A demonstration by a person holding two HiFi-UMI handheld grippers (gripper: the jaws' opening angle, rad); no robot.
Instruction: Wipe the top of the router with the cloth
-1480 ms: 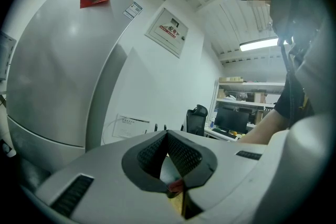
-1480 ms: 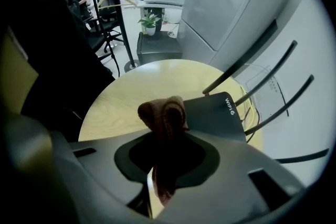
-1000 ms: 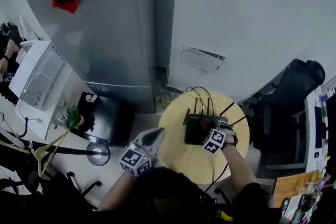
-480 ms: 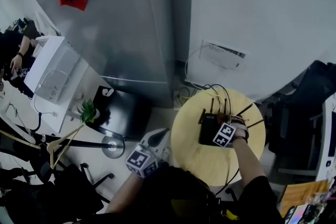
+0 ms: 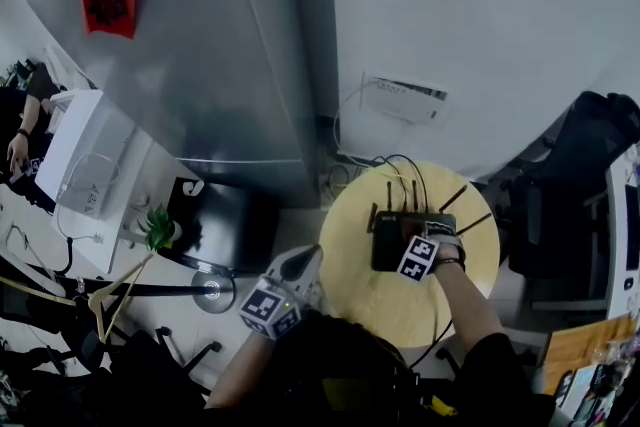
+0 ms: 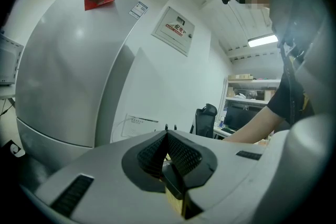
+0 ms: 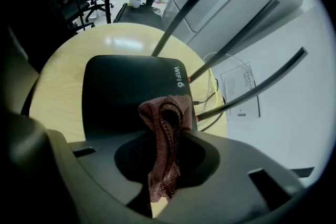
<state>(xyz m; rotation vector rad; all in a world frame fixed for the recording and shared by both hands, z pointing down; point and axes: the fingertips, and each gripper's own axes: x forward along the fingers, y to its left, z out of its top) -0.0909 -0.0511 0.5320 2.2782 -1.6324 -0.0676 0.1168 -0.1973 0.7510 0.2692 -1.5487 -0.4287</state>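
Fingers of right gripper clamped on crumpled reddish-brown cloth over glossy black router, left gripper fingers together, empty.

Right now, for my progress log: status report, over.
Right gripper shut on cloth, over router top. Left gripper shut, empty, beside table. Antennas raised along router's edge, near cloth.

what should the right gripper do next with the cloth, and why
Probably sweep the right gripper across the router, away from the antennas. Its jaws are shut on the cloth, which is bunched over the antenna end, and most of the black top lies bare.
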